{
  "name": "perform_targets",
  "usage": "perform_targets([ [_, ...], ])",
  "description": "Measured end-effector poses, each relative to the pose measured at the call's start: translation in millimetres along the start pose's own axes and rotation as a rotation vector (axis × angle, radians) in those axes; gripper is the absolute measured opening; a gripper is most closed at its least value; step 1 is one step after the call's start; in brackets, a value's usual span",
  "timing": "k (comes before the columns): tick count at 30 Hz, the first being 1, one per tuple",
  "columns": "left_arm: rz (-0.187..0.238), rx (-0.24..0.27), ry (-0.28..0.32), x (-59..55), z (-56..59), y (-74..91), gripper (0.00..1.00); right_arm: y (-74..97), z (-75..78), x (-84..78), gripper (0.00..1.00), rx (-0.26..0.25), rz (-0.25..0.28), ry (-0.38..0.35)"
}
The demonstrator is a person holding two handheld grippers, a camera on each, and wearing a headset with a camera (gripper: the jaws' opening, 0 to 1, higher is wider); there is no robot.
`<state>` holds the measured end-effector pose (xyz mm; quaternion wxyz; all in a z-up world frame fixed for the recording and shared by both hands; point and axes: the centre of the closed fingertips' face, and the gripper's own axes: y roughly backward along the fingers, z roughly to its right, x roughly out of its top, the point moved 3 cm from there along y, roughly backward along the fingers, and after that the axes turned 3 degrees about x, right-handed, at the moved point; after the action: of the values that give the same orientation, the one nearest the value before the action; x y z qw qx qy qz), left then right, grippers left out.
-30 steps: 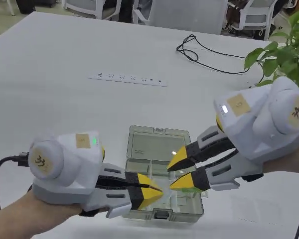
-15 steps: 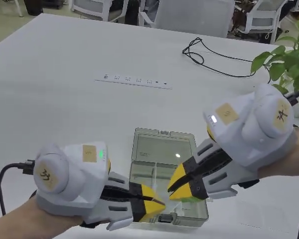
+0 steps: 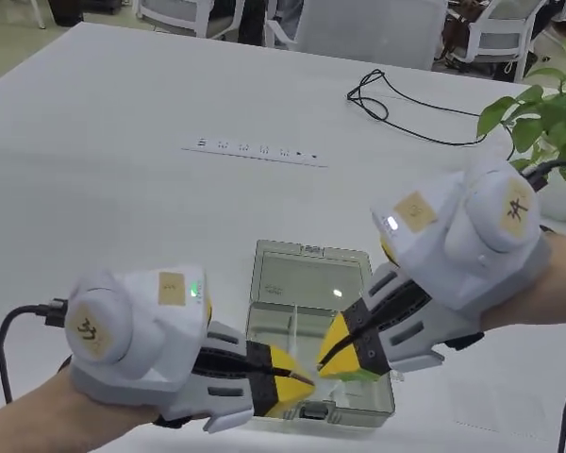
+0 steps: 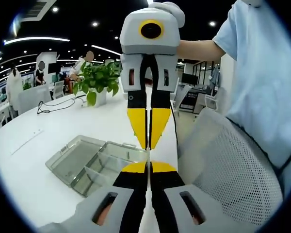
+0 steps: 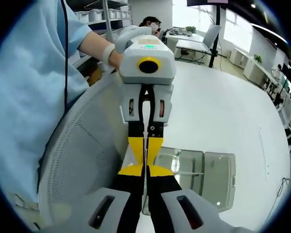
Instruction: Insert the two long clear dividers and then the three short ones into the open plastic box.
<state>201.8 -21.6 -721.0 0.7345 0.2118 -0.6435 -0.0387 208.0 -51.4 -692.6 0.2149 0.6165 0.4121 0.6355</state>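
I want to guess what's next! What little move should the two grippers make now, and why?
Probably ease the left gripper and right gripper down toward the open plastic box. Both pairs of fingers are shut, tips nearly meeting just over its near end. Any clear divider between them is too faint to see.
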Motion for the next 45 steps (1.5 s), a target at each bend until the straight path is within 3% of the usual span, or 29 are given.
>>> perform_targets([
  [15, -0.018, 0.035, 0.046, -5.1, -4.0, -1.4, 0.0, -1.9, 4.3, 2.4, 0.02, -0.005, -0.031, -0.037],
  [17, -0.016, 0.052, 0.055, -5.2, -5.8, -0.2, 0.06, -1.6, 5.1, 3.3, 0.02, -0.007, -0.033, -0.038],
  [21, -0.018, 0.118, 0.047, -7.0, -14.3, 4.2, 0.3, -1.3, 8.3, 2.6, 0.02, -0.011, -0.043, -0.032],
  [24, -0.019, 0.144, 0.067, -9.5, -17.8, 10.0, 0.36, -0.7, 11.9, 1.9, 0.02, -0.021, -0.048, -0.033],
  [29, -0.033, 0.218, 0.075, -14.4, -26.8, 16.6, 0.62, -0.3, 14.9, 2.6, 0.02, -0.023, -0.05, -0.041],
  [33, -0.07, 0.299, 0.163, -23.7, -34.8, 23.2, 0.85, -0.3, 21.3, 3.2, 0.02, -0.038, -0.049, -0.058],
  [35, -0.063, 0.333, 0.157, -25.0, -39.5, 25.6, 0.99, 0.0, 24.7, 3.0, 0.02, -0.045, -0.048, -0.069],
  [38, -0.069, 0.362, 0.186, -30.4, -41.8, 31.7, 1.0, 0.6, 32.4, 2.4, 0.02, -0.07, -0.051, -0.078],
  [45, -0.074, 0.378, 0.194, -34.9, -43.3, 37.4, 1.0, -2.0, 51.6, 3.4, 0.02, -0.109, -0.041, -0.122],
])
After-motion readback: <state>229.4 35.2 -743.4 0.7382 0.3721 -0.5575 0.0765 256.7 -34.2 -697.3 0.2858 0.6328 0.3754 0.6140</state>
